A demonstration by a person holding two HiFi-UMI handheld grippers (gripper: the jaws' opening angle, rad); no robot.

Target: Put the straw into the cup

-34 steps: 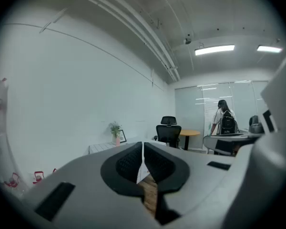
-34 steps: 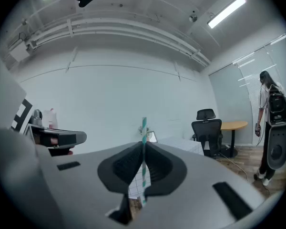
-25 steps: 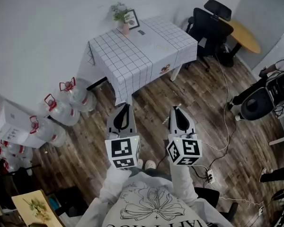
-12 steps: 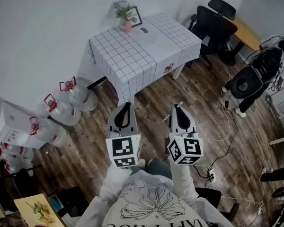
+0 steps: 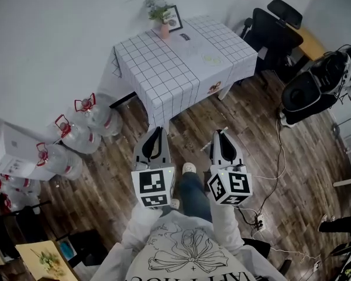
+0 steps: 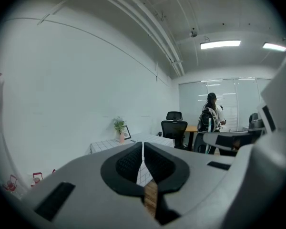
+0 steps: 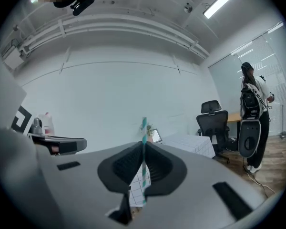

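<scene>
My right gripper (image 5: 219, 132) is shut on a white straw with teal stripes (image 7: 144, 128), which stands up between the jaws in the right gripper view. In the head view the straw (image 5: 206, 147) shows as a thin pale line to the left of the right jaws. My left gripper (image 5: 157, 129) is shut with nothing in it (image 6: 142, 144). Both are held side by side over the wooden floor, short of the table with the checked cloth (image 5: 164, 75). A faint pale round thing (image 5: 210, 58) lies on the cloth; it is too small to tell whether it is the cup.
A plant in a pink vase (image 5: 159, 16) and a picture frame (image 5: 174, 17) stand at the table's far edge. Several water jugs (image 5: 85, 124) stand at the left wall. A black office chair (image 5: 273, 34), a person with a backpack (image 5: 316, 86) and floor cables (image 5: 275, 157) are at the right.
The view has drifted forward toward the table, and a foot now shows between the grippers. The person at the right has moved farther up. Both grippers keep their pose.
</scene>
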